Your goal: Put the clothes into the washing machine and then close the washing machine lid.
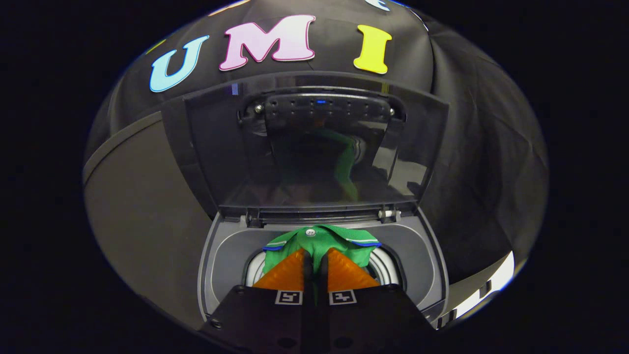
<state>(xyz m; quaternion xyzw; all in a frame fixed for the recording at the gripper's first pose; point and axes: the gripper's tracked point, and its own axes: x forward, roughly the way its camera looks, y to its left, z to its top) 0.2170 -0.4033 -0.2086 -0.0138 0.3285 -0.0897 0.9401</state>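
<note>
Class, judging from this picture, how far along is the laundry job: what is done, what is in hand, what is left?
Done: the lid stands open. In hand: the gripper is shut on the green shirt, over the drum opening. Left: release it inside, then close the lid.

The polo shirt (322, 243) pinched between the closed fingers of the gripper (315, 258) is bright green. Its collar carries a blue stripe edged in white, and one white button sits at the neck. It hangs over the round drum opening (388, 268), whose rim is white to pale silver. The washing machine top (226, 255) around the opening is mid grey. The raised lid (314, 147) is dark smoked glass in a black frame, with a green reflection of the shirt across its middle and a small blue light near its upper edge.
</note>
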